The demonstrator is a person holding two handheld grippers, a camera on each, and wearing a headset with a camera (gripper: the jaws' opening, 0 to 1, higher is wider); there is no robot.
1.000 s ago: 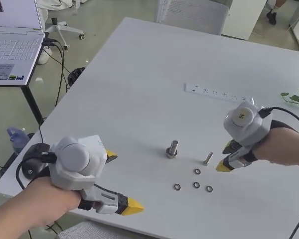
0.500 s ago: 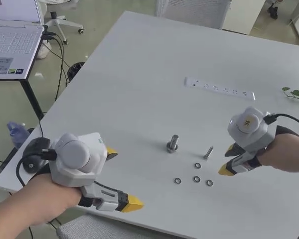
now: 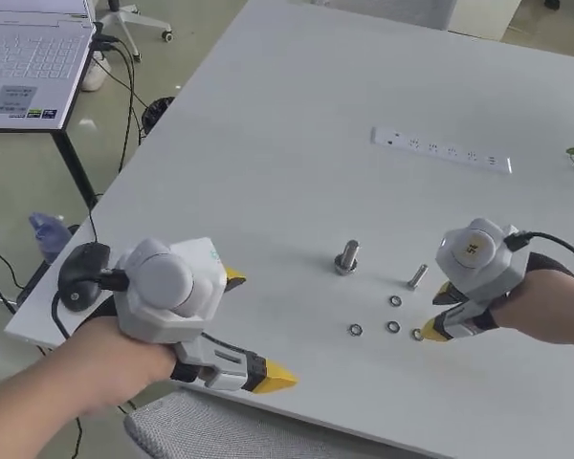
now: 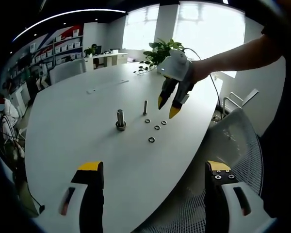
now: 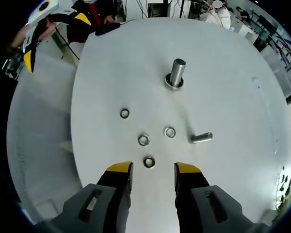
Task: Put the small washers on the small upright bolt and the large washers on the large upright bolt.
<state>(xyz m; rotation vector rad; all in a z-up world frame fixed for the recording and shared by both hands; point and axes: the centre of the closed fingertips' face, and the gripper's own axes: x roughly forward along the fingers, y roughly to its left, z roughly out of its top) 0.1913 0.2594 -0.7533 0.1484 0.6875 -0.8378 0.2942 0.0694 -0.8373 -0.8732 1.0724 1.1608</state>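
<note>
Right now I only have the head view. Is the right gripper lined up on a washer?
Observer: Yes. In the right gripper view a washer lies at the tips of the right gripper, near the middle of the gap between its open jaws.
Operator: Is the small bolt really standing? It looks slanted to me.
Observer: In the left gripper view the small bolt stands upright, beside the large bolt.
Operator: And the left gripper?
Observer: Its own view shows the left gripper open wide and holding nothing.
</note>
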